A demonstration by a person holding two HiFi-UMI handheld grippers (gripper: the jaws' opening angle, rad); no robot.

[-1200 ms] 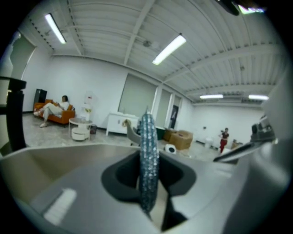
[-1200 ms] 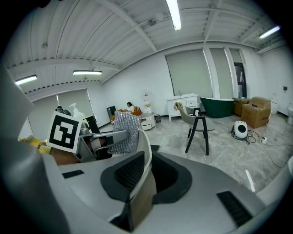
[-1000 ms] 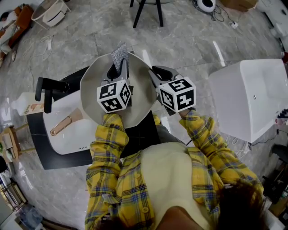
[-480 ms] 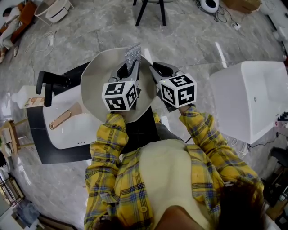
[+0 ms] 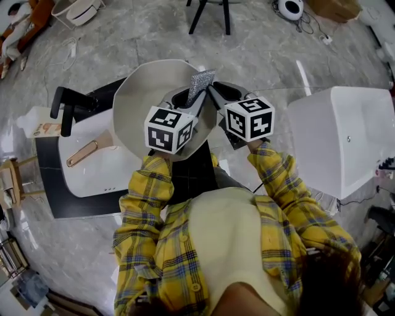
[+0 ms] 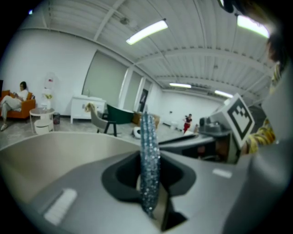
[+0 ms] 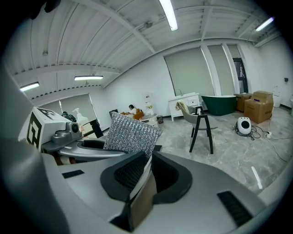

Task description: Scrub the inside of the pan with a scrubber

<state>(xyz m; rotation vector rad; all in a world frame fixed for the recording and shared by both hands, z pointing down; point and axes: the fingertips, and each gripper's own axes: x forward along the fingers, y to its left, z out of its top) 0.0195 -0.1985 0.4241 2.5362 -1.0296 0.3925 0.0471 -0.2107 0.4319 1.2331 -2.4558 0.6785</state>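
Note:
A cream pan [image 5: 145,92] is held up and tilted over the counter, its copper-coloured handle [image 5: 81,153] pointing left. My left gripper [image 5: 188,99] is shut on a glittery silver scrubber [image 5: 200,81], which stands at the pan's upper right, by the rim. In the left gripper view the scrubber [image 6: 149,155] shows edge-on between the jaws, with the pan's inner wall [image 6: 55,148] to the left. My right gripper [image 5: 216,92] is shut on the pan's right rim. A thin pale edge [image 7: 139,199] sits between its jaws in the right gripper view, with the scrubber [image 7: 132,134] just beyond.
Below the pan are a white sink [image 5: 92,179] set in a black counter [image 5: 55,203], a black faucet [image 5: 65,110] and a soap bottle [image 5: 38,123]. A large white tub [image 5: 345,136] stands at the right. A chair [image 5: 210,12] stands on the marble floor beyond.
My left gripper has carried the scrubber rightward across the pan, from its top centre to the right rim beside the right gripper. The pan has tipped slightly.

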